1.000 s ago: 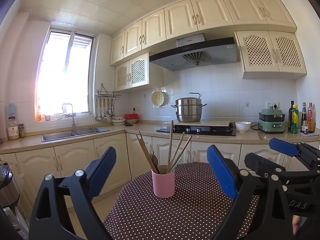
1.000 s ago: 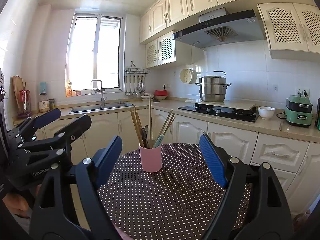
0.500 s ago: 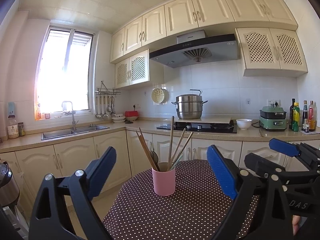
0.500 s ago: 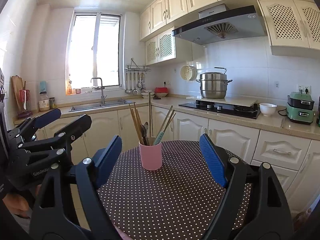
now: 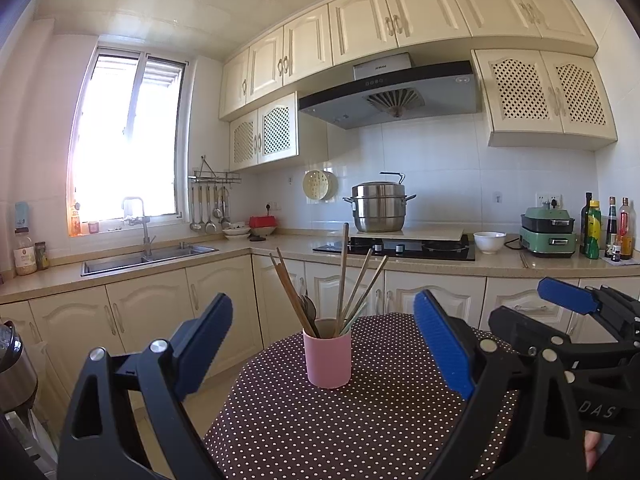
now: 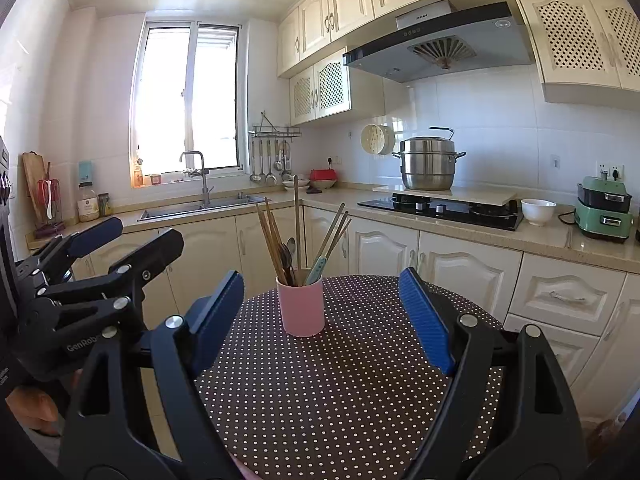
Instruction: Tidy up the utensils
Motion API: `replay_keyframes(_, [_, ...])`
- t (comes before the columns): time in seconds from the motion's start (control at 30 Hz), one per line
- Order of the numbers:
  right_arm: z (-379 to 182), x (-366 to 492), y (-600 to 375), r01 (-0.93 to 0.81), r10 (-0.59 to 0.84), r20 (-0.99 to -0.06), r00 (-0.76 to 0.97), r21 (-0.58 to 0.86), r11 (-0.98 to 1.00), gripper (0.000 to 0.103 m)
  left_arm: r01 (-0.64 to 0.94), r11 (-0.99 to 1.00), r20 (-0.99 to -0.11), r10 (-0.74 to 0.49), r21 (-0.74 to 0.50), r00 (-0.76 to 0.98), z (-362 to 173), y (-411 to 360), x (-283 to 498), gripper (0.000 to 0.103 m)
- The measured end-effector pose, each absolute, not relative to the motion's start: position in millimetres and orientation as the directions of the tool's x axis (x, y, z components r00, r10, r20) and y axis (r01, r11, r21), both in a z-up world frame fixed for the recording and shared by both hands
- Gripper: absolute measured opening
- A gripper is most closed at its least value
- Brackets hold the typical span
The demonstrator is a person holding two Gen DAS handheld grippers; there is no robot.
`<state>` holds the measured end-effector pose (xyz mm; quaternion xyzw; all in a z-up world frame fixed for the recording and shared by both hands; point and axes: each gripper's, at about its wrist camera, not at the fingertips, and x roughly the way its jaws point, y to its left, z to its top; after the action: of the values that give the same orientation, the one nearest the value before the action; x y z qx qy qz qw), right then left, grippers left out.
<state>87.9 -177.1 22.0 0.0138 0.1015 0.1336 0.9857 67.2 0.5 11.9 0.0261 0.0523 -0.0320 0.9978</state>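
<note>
Two forward-facing fisheye views from cameras mounted on the hand-held grippers, both looking level across the dotted tabletop point(image 5: 340, 420) toward a pink cup point(image 5: 327, 358) near its middle. The left view sits left of the cup; the right view point(image 6: 301, 306) sits right. Both share the cup, stove wall and window.

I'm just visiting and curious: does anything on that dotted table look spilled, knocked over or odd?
Nothing stands out. The pink cup stands upright on the dotted tablecloth, with chopsticks and spoons leaning loosely inside it. Nothing looks spilled or damaged.
</note>
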Motion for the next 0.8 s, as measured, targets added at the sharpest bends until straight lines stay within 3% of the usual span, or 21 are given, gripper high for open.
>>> replay_keyframes(0.8, [10.9,117.6,-176.0,-0.261,0.271,-0.236,0.933,0.072,0.963,0.079,0.057,0.998,-0.152,-0.052,0.029,0.987,-1.6,5.2,100.1,0.090])
